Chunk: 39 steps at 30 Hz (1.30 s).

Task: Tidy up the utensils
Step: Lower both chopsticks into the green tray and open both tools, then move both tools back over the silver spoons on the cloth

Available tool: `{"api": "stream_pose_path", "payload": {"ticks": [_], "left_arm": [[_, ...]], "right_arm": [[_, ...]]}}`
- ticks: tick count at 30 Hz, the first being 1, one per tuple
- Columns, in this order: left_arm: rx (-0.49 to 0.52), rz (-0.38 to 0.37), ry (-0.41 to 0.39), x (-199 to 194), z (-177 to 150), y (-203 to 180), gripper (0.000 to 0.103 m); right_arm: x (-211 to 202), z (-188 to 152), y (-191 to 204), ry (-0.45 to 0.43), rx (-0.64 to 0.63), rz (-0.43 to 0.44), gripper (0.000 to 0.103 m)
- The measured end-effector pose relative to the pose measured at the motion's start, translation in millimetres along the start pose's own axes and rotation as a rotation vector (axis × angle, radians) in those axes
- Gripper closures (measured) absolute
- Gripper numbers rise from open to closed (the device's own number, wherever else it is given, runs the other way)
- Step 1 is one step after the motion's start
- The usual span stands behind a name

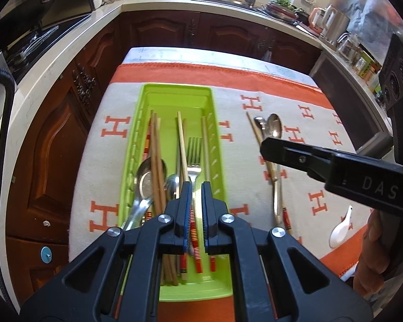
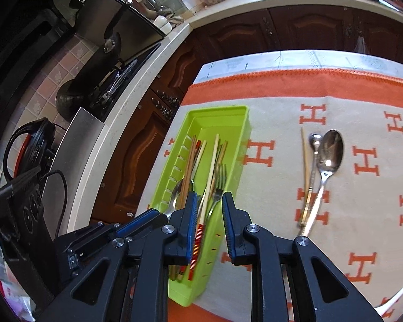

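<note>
Both black grippers, left (image 1: 195, 187) nearly closed and right (image 2: 209, 197) slightly open, hold nothing above the long green plastic tray (image 2: 229, 115), with metal spoons (image 2: 331, 150) to their right.

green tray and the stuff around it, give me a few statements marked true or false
1. A metal fork lies inside the green tray. True.
2. The tray holds no chopsticks. False: several chopsticks lie in it lengthwise.
3. A white spoon lies on the cloth outside the tray. True.
4. The metal spoon to the right of the tray is already inside it. False: it lies on the cloth, apart from the tray.
5. The cloth is plain blue. False: it is pale with orange H letters and an orange border.
</note>
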<state>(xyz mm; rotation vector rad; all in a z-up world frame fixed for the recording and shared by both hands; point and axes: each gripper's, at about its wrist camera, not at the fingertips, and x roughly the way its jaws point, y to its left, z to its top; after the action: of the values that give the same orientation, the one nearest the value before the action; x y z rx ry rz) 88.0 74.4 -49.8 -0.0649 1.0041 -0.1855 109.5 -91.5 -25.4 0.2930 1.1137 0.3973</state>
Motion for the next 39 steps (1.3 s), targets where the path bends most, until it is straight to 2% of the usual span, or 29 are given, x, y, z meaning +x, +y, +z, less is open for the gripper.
{"api": "stream_pose_path", "payload": {"ticks": [11, 20, 28, 34, 39], "left_arm": [[0.065, -0.054, 0.010, 1, 3, -50, 0.098], [0.110, -0.072, 0.060, 26, 8, -89, 0.098], [0.112, -0.078, 0.135, 73, 29, -109, 0.098], [0.045, -0.137, 0.232, 118, 49, -112, 0.098], [0.013, -0.128, 0.280, 148, 57, -115, 0.098]], "right_arm": [[-55, -16, -54, -0.086, 0.039, -0.042, 0.085], [-76, -22, -107, -0.126, 0.099, -0.067, 0.085], [-76, -23, -142, -0.146, 0.139, -0.090, 0.085], [-63, -24, -169, -0.135, 0.186, -0.071, 0.085], [-55, -27, -183, -0.132, 0.216, -0.062, 0.085]]}}
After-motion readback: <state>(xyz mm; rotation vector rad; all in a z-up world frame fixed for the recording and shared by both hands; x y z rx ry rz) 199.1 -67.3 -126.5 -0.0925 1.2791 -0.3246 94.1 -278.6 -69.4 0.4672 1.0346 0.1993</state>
